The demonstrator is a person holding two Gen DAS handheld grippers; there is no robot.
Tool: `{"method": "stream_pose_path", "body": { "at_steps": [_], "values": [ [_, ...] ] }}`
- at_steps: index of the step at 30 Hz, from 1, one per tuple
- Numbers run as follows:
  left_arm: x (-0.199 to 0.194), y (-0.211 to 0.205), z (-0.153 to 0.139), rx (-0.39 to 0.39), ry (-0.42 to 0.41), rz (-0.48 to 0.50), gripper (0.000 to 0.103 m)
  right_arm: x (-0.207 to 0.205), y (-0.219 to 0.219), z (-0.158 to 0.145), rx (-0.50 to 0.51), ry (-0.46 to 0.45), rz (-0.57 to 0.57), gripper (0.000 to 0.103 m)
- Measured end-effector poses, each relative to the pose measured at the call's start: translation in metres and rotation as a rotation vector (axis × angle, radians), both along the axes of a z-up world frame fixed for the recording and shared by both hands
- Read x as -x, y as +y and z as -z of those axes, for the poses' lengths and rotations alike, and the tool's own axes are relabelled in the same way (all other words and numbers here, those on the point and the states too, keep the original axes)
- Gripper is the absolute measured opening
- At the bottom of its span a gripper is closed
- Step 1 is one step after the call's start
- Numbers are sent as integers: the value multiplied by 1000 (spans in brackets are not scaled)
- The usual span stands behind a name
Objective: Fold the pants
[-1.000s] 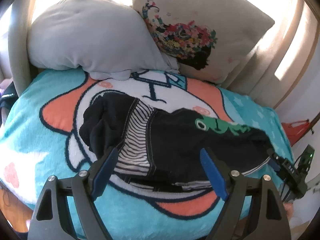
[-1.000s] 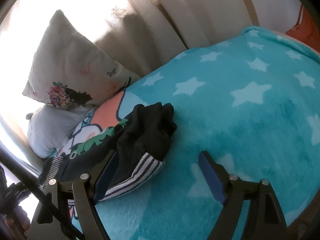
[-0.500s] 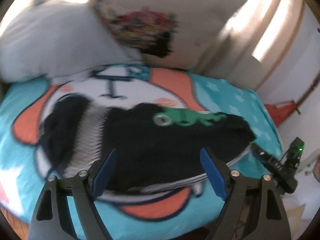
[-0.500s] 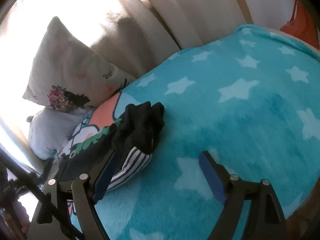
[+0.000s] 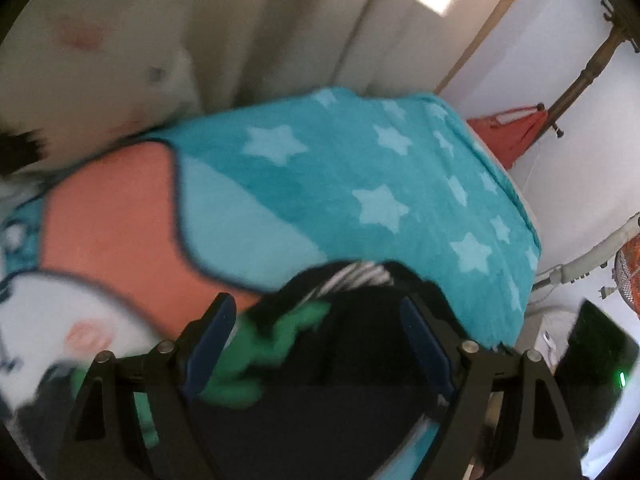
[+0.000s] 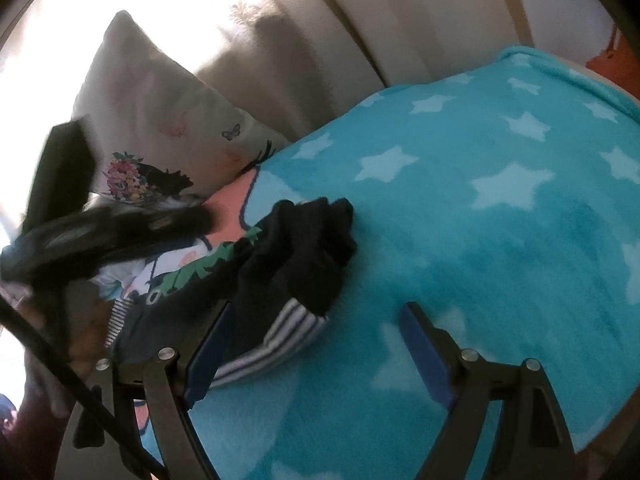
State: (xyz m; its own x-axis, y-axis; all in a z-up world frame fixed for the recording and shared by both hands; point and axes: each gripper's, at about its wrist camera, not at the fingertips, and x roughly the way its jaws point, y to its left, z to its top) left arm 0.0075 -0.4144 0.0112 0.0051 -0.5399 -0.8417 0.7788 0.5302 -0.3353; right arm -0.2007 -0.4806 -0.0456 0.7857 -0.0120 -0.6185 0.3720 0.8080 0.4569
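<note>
**Left claw swings right over the pants**

The left claw [image 5: 316, 334] has swept across since a second ago: the pillows that filled its view are gone to a blur at 10 o'clock, and the starred end of the blanket [image 5: 360, 184] now fills the frame. The view is motion-blurred. Its jaws stand spread wide, released, with the dark pants [image 5: 360, 320] and their green print directly between and under them; whether the fingers touch the cloth I cannot tell.

Over on the right, the right claw [image 6: 316, 340] also stands released, jaws wide. The pants [image 6: 296, 252] lie bunched on the blanket [image 6: 500, 240] at 9 to 10 o'clock of its view, the striped cuff just beside its left finger. The floral pillow [image 6: 160, 140] sits at 10 o'clock.
</note>
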Motion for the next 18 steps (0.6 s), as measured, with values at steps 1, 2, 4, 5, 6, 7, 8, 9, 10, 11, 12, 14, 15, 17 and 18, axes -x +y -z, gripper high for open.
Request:
{"method": "stream_pose_path", "body": {
  "at_steps": [1,2,4,5,6,7,8,9,10,11,12,14,15,17,18],
  "values": [
    [-1,-7,4,-7,9,12,83,-3,1,0,4,0,-4,89],
    [-1,-15,9,-11,8,30,83,-7,1,0,10,0,-8,89],
    [4,-29,16,-27,-5,78,83,-12,4,-1,31,-3,-11,89],
    [9,-37,20,-44,-3,114,83,-15,5,-2,43,-4,-13,89],
    [14,-42,23,-57,-6,138,83,-17,7,-2,52,-6,-15,89],
    [19,-46,24,-67,-32,156,82,-20,10,-2,63,-10,-19,89],
    [25,-50,24,-76,-54,182,75,-23,11,-3,69,-13,-24,89],
    [29,-52,24,-84,-61,212,49,-26,13,-2,76,-16,-31,88],
    [32,-53,24,-94,-65,226,28,-31,16,-1,79,-17,-41,84],
    [34,-52,23,-101,-66,234,25,-35,17,0,76,-13,-51,78],
    [36,-51,21,-101,-82,235,20,-39,18,1,78,-11,-53,73],
    [37,-45,17,-93,-94,224,17,-42,19,1,94,-12,-45,46],
    [35,-40,13,-80,-88,207,17,-42,18,0,92,-19,-40,39],
    [32,-30,3,-47,-85,177,17,-39,15,-6,53,-52,-47,31],
    [31,-23,-4,-24,-86,158,17,-37,15,-10,43,-69,-52,30]
  ]
}}
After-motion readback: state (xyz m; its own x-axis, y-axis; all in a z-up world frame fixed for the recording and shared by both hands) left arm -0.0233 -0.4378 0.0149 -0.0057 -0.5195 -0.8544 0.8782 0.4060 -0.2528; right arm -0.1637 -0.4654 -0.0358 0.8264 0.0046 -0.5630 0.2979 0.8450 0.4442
